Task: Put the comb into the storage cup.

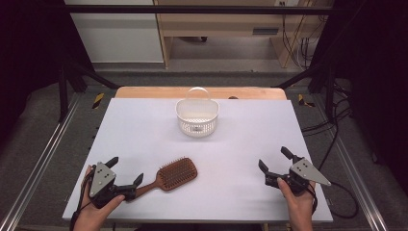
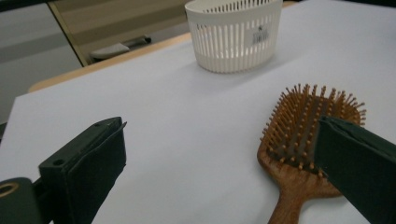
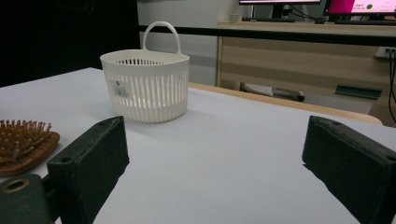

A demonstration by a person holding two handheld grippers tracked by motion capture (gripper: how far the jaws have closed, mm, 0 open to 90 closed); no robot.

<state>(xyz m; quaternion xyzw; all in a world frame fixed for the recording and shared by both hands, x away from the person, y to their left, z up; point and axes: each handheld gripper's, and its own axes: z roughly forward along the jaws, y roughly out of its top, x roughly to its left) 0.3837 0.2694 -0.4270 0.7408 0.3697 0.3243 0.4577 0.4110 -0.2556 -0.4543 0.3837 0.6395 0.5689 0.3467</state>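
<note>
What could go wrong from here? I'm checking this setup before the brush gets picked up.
The left gripper has open jaws beside the hairbrush handle; closing on that thin, rounded handle end could let the heavy bristle head tip or swing. The basket is light and stands far back near the table edge, so a dropped brush might knock it over or push it off. The right gripper is open, away from both, giving no support.

Wooden desk (image 1: 226,19) and grey floor (image 1: 231,65) beyond the white table (image 1: 144,134)
</note>
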